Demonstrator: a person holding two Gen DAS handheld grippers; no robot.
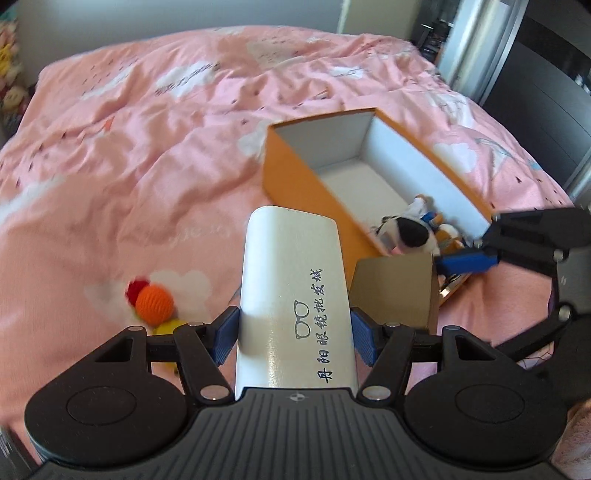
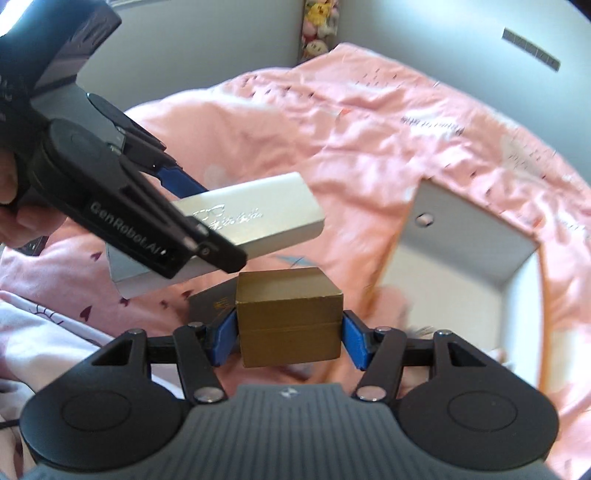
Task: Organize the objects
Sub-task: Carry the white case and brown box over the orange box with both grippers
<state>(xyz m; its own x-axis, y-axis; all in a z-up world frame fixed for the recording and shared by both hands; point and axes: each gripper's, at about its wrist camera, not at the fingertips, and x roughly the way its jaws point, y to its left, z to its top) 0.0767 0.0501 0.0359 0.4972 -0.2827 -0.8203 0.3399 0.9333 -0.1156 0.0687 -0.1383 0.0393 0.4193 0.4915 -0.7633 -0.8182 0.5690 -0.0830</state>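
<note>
My left gripper (image 1: 294, 338) is shut on a white glasses case (image 1: 293, 295) with black print, held above the pink bed. The case also shows in the right wrist view (image 2: 255, 218), gripped by the left gripper (image 2: 184, 218). My right gripper (image 2: 288, 338) is shut on a small gold-brown box (image 2: 288, 314). That box (image 1: 393, 290) shows in the left wrist view beside the case, with the right gripper (image 1: 469, 254) at the near end of an open orange box (image 1: 291, 173). The orange box has a white inside (image 2: 461, 280) and holds a black-and-white plush toy (image 1: 410, 229).
Knitted balls, red, orange (image 1: 154, 302) and yellow, lie on the pink bedspread (image 1: 147, 147) at the left. A dark flat item (image 2: 210, 302) lies under the gold box. Plush toys (image 2: 319, 26) stand by the far wall. A dark wardrobe (image 1: 546, 92) stands at the right.
</note>
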